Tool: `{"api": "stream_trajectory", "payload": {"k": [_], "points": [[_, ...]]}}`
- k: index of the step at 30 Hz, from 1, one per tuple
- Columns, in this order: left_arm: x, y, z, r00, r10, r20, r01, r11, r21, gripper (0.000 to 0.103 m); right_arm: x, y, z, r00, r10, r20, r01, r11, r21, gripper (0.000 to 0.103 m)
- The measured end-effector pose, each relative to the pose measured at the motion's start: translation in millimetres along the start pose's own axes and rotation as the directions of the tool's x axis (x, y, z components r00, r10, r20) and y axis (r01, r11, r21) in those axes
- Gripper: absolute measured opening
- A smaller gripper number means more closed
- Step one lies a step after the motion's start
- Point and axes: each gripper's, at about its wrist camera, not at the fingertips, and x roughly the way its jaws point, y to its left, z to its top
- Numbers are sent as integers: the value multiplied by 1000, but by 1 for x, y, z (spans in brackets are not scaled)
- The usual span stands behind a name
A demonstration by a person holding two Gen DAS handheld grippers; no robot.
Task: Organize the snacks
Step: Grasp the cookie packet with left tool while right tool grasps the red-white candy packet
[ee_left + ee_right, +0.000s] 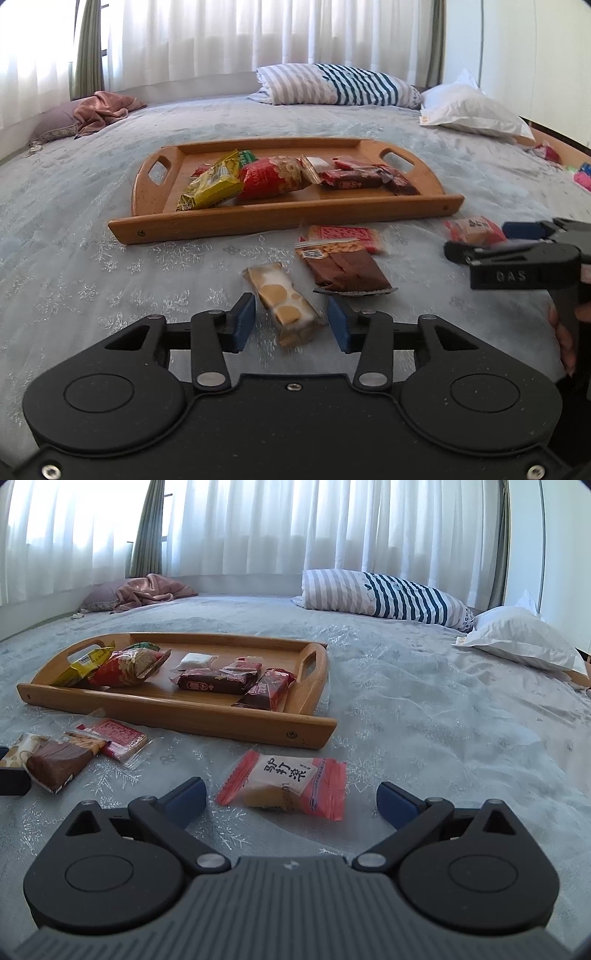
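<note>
A wooden tray lies on the bed and holds several snack packets, among them a yellow one and a red one. In the left wrist view my left gripper is open around a pale biscuit packet that lies on the bedspread between its pads. A brown packet and a red-white packet lie just beyond. In the right wrist view my right gripper is wide open, with a pink packet on the bedspread between its fingers. The right gripper also shows in the left wrist view.
The bed has a light blue patterned spread. A striped pillow and a white pillow lie at the far side. A pink cloth is bunched at the far left. Curtains hang behind the bed.
</note>
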Motion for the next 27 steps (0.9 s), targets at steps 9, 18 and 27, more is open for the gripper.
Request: {"api": "stream_trajectory", "payload": {"k": [9, 18, 27], "points": [[16, 3, 11, 1000, -3, -4, 3, 999, -41, 22, 0, 0, 0, 1000, -2, 3, 2, 1000, -1, 103], [4, 8, 15, 1000, 3, 22, -2, 998, -56, 21, -12, 7, 4, 999, 19, 27, -19, 1000, -24, 69], [-9, 17, 23, 998, 36, 50, -32, 997, -65, 21, -18, 2, 18, 999, 8, 48, -10, 999, 46, 39]]}}
